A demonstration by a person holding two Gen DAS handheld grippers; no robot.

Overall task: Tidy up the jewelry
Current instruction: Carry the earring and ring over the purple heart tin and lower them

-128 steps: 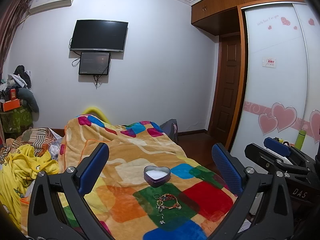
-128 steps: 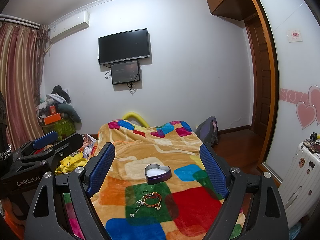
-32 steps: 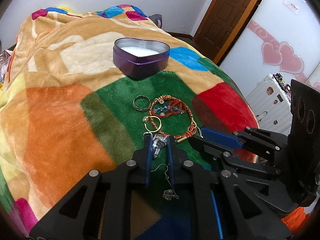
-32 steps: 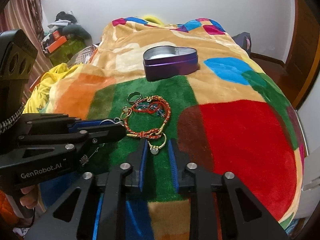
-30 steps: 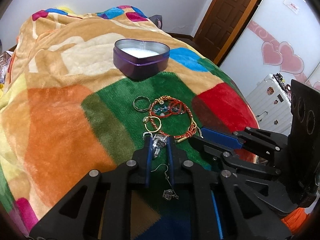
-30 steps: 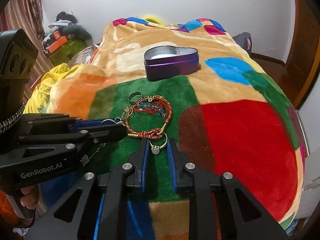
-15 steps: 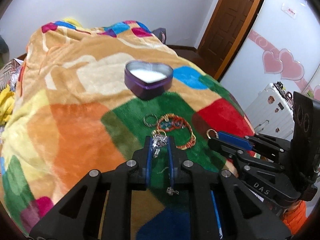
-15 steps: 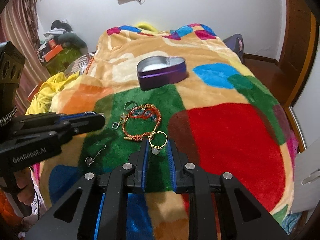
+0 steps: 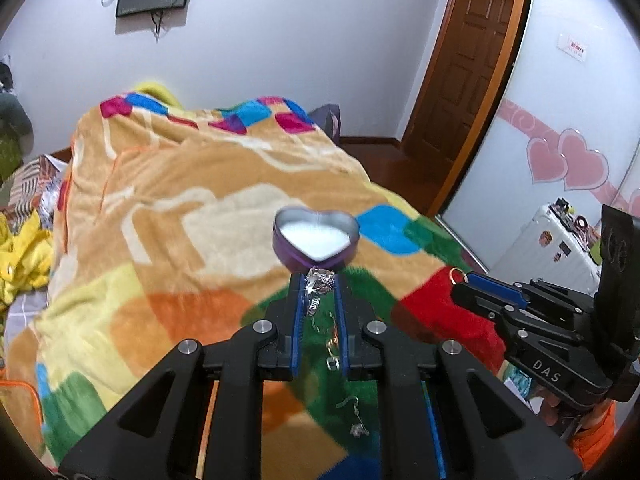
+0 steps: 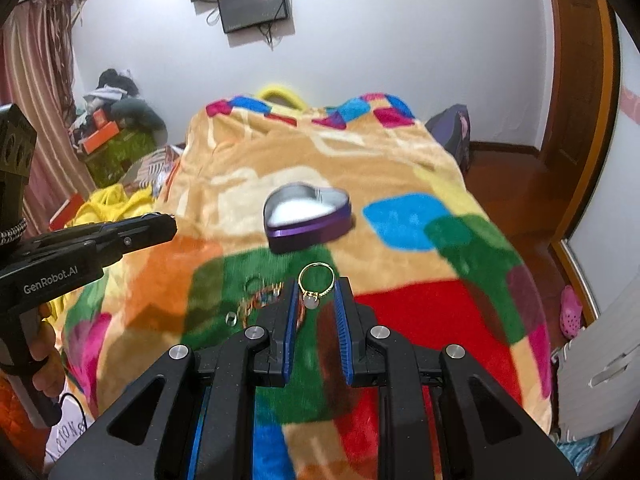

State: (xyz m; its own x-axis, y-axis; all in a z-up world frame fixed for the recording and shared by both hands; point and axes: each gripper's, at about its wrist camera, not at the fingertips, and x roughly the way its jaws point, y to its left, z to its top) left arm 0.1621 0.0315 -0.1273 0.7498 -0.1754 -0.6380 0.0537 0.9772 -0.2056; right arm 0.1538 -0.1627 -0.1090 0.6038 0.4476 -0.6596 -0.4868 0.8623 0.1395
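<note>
A purple heart-shaped tin (image 9: 316,254) with a white lining sits open on the patchwork blanket (image 9: 160,240). My left gripper (image 9: 317,278) is shut on a silver jewelled ring (image 9: 320,283), held in the air just short of the tin. My right gripper (image 10: 317,288) is shut on a gold ring with a pale stone (image 10: 311,301), also raised before the tin (image 10: 308,232). On the green patch below lie a red beaded bracelet (image 10: 260,298), a small silver ring (image 10: 231,319) and a dangling earring (image 9: 356,428). Each gripper shows in the other's view, the right gripper (image 9: 460,282) and the left gripper (image 10: 168,226).
The blanket's right edge drops to a wooden floor with a pink shoe (image 10: 570,312). A white suitcase (image 9: 560,248) stands by the heart-patterned wardrobe, near a brown door (image 9: 472,64). Yellow clothes (image 10: 108,204) pile up left of the bed.
Both grippers have risen off the blanket, each carrying its ring, and tilted up. The bracelet, small ring and earring stay on the green patch, now farther below.
</note>
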